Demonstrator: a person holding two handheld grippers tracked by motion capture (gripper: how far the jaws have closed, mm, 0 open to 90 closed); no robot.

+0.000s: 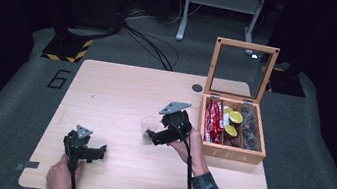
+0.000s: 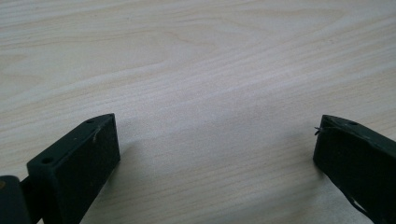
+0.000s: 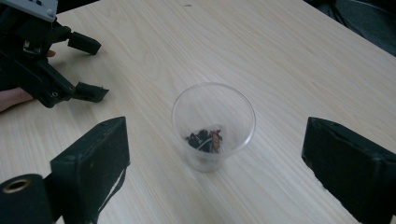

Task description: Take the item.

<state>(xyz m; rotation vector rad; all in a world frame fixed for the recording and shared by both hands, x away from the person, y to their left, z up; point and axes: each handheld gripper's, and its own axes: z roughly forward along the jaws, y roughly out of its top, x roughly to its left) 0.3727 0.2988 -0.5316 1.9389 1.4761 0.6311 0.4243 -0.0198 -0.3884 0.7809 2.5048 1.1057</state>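
Cup (image 3: 213, 126), clear plastic with dark bits at its bottom, stood at the frame's centre between my right gripper's (image 3: 215, 154) wide-spread jaws, untouched. My left gripper (image 2: 217, 140), equally wide, rested over bare table (image 2: 196, 60) at lower left.

A clear plastic cup (image 3: 213, 125) stands upright on the light wooden table (image 3: 280, 56), dark dried bits at its bottom. The right gripper (image 3: 215, 158) has its jaws spread wide, one either side of the cup. The left gripper (image 3: 88, 70), held in a hand (image 3: 14, 98), lies well beyond the cup.
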